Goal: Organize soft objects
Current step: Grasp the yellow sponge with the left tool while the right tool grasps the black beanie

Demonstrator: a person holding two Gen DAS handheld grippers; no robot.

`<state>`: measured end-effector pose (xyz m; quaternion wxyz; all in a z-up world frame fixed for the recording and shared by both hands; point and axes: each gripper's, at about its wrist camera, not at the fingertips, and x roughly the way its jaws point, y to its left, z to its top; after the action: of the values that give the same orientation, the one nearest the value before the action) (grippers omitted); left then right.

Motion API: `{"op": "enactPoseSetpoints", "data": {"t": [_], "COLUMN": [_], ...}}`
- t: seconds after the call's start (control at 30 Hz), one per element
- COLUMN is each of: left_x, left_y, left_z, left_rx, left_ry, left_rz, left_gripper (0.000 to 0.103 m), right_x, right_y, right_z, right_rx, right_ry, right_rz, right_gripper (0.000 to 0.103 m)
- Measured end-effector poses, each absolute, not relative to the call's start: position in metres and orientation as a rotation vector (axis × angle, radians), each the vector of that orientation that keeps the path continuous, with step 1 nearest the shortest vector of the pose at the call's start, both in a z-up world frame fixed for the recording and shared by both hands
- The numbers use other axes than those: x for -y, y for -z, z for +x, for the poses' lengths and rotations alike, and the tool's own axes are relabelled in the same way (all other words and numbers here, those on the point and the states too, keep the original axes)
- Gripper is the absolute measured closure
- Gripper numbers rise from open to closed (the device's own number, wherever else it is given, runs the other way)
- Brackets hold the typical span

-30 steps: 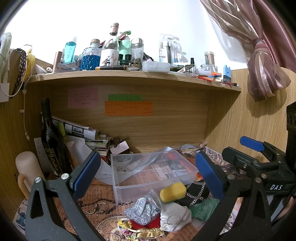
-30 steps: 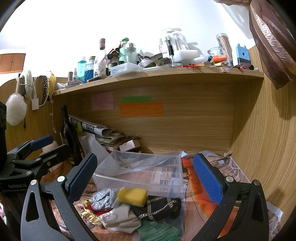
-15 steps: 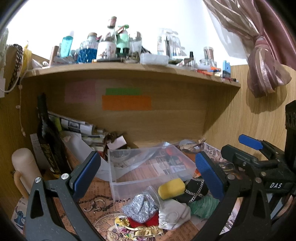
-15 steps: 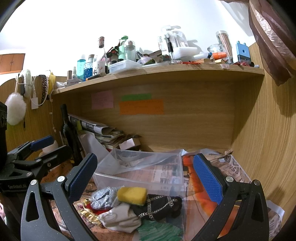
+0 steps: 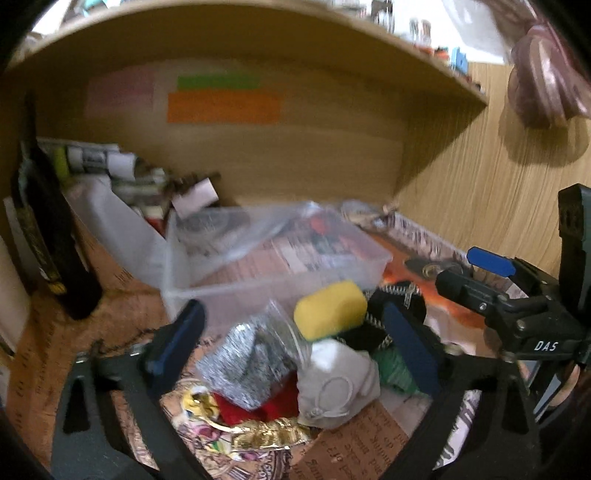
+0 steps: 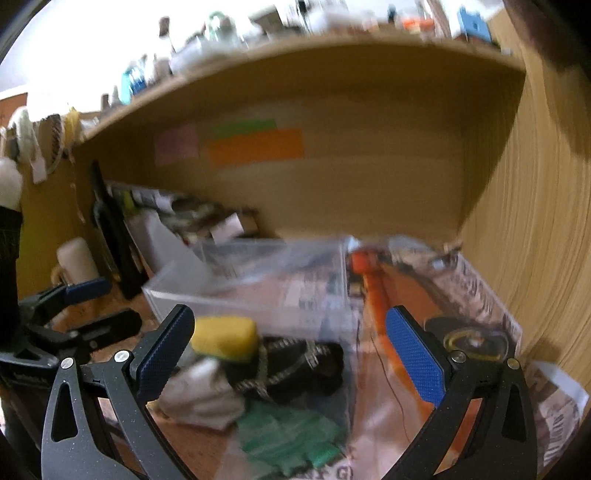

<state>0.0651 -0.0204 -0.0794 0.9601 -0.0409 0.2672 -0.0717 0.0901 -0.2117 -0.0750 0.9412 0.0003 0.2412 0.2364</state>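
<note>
A pile of soft things lies in front of a clear plastic bin [image 5: 280, 284]: a yellow sponge [image 5: 330, 308], a silver glittery pouch [image 5: 251, 363], a white cloth [image 5: 338, 384], a black chained pouch [image 6: 295, 365], a green cloth [image 6: 291, 439] and a red cloth [image 5: 273, 406]. My left gripper [image 5: 295, 343] is open and empty, its jaws on either side of the pile. My right gripper [image 6: 291, 350] is open and empty above the black pouch. The sponge also shows in the right wrist view [image 6: 225, 338], the bin too [image 6: 258, 291].
A dark wine bottle [image 5: 51, 243] stands at the left. Stacked papers [image 5: 122, 170] lie behind the bin. A wooden shelf [image 5: 258, 33] with bottles overhangs the desk. A wood panel [image 6: 535, 229] closes the right side. A gold wrapper [image 5: 258, 435] lies in front.
Both grippers have dropped and moved forward toward the pile; the views tilt downward and are blurred. Both stay open and empty.
</note>
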Motion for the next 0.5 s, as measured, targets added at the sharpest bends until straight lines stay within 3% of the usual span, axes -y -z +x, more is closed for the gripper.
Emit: {"op": "enactPoseSetpoints", "data": {"t": [0.27, 0.37, 0.5], "left_x": [0.032, 0.036, 0.041], "left_y": [0.1, 0.104, 0.113], "left_z": [0.097, 0.111, 0.126], "left_rx": [-0.637, -0.658, -0.69], "left_ry": [0.202, 0.213, 0.227], "left_rz": [-0.097, -0.094, -0.091], "left_gripper": [0.023, 0.024, 0.034], "right_x": [0.223, 0.219, 0.211], "right_y": [0.106, 0.113, 0.124], "right_z": [0.111, 0.121, 0.132], "right_rx": [-0.604, -0.644, -0.707], "right_ry": [-0.517, -0.541, -0.588], "right_rz": [0.041, 0.045, 0.046], "right_gripper": [0.002, 0.012, 0.03]}}
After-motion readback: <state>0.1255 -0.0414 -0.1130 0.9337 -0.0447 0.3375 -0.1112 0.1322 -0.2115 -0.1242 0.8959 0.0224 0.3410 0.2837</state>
